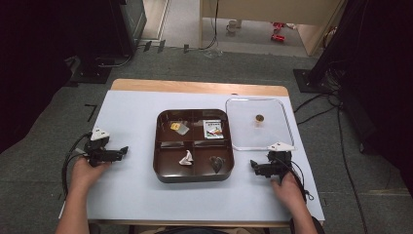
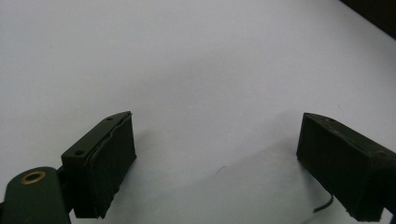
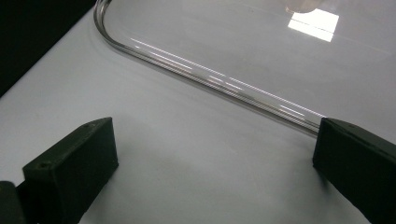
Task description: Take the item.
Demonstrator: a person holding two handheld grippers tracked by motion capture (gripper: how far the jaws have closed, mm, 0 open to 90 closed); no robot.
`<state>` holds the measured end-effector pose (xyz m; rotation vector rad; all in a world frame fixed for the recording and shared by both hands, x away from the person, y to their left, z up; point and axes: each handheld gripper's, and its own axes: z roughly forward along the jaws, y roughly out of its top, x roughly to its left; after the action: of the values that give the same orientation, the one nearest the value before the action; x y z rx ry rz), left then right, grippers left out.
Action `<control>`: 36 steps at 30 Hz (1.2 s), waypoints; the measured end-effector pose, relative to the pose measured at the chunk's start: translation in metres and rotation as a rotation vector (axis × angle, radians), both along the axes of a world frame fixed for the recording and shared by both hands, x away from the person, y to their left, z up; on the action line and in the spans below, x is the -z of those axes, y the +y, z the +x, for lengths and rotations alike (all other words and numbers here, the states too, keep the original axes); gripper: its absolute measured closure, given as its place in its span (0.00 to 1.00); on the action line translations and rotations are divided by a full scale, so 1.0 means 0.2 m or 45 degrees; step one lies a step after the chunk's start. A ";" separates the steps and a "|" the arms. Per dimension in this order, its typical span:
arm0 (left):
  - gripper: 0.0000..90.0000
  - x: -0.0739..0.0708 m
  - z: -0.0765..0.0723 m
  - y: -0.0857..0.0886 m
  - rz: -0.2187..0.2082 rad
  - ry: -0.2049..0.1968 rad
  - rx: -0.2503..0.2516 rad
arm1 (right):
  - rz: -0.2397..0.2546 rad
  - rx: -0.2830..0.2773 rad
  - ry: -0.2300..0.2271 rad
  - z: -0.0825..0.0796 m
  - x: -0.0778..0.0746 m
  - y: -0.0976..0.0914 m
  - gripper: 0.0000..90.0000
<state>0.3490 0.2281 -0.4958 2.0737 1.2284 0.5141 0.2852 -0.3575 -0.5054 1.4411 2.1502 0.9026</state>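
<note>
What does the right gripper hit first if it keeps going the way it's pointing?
Probably the rim of the clear lid: it crosses just ahead of the open right gripper, bare white table between. Depth unclear.

Lab or recording studio: white-covered worktop (image 1: pixel 126 122) on grey carpet (image 1: pixel 39 161), black equipment stands (image 1: pixel 336 44) at 10 and 2 o'clock, cables (image 1: pixel 316 105) trailing across the floor.

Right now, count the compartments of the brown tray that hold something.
4. Brown tray: far-left holds a yellow packet, far-right a white packet, near-left a white wrapper, near-right a dark piece.
</note>
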 end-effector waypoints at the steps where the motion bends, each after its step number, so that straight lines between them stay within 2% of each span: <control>1: 0.12 0.00 0.00 0.00 0.000 0.000 0.000 | 0.000 0.000 0.000 0.00 0.00 0.00 0.00; 6: 0.12 -0.01 0.00 -0.01 0.010 0.014 -0.029 | 0.000 0.000 0.000 0.00 0.00 0.00 0.00; 10: 0.13 -0.03 0.00 -0.03 0.037 0.062 -0.069 | 0.002 0.000 -0.001 0.00 0.00 0.00 0.00; 13: 0.13 -0.04 0.01 -0.04 0.055 0.093 -0.082 | 0.002 0.000 -0.002 0.00 0.00 0.00 0.00; 19: 0.18 -0.06 0.01 -0.04 0.064 0.125 -0.085 | 0.001 0.000 -0.001 0.00 0.00 0.00 0.00; 22: 0.29 -0.08 0.01 -0.03 0.051 0.140 -0.099 | 0.001 0.000 -0.001 0.00 0.00 0.00 0.00; 24: 0.29 -0.08 0.02 -0.02 0.043 0.149 -0.103 | 0.002 0.001 -0.001 0.00 0.00 0.00 0.00; 25: 0.29 -0.08 0.02 -0.01 0.022 0.176 -0.108 | 0.002 0.001 -0.001 0.00 0.00 0.00 0.00; 27: 0.30 -0.09 0.02 -0.01 0.004 0.196 -0.117 | 0.002 0.001 0.000 0.00 0.00 0.00 0.00; 36: 0.38 -0.13 0.02 -0.02 0.000 0.197 -0.086 | 0.001 0.000 0.000 0.00 0.00 0.00 0.00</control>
<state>0.3531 0.2238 -0.4697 2.1097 1.3913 0.3899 0.2853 -0.3575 -0.5054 1.4418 2.1495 0.9039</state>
